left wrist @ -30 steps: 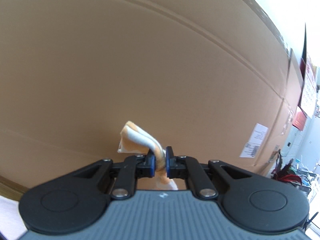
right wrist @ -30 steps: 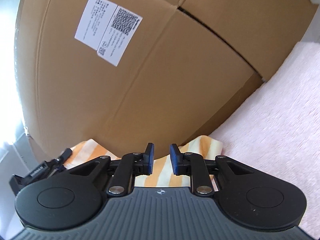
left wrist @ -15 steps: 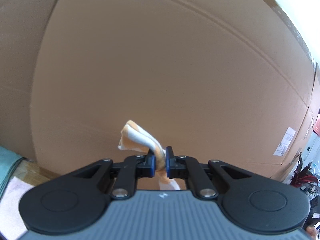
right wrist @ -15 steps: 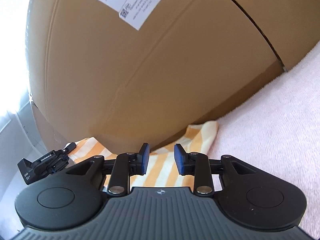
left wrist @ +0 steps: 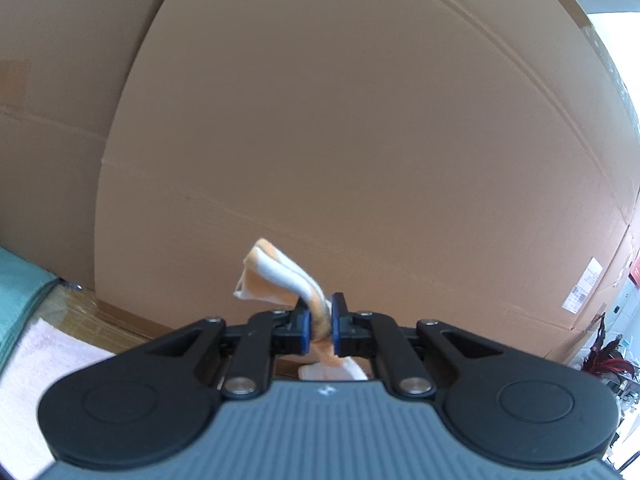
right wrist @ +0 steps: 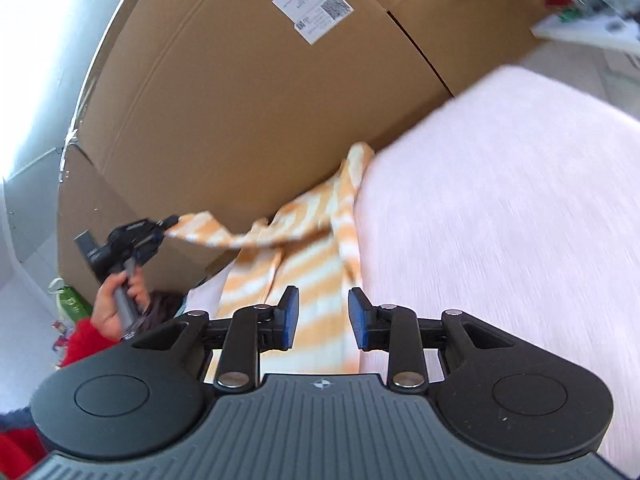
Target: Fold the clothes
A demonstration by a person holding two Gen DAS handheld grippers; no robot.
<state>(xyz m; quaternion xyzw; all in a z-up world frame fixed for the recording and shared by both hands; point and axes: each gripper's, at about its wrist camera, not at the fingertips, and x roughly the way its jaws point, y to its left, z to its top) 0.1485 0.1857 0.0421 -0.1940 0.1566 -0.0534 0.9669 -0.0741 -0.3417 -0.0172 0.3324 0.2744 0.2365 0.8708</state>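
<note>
White label on the cardboard box: print unreadable

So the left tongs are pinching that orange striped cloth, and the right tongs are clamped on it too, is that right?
Not quite. The left tongs are indeed pinching the striped cloth, but the right tongs are open, hanging over the cloth without gripping it. The right wrist view shows the gap between the blue pads, with the cloth lying on the pink cover beyond.
</note>
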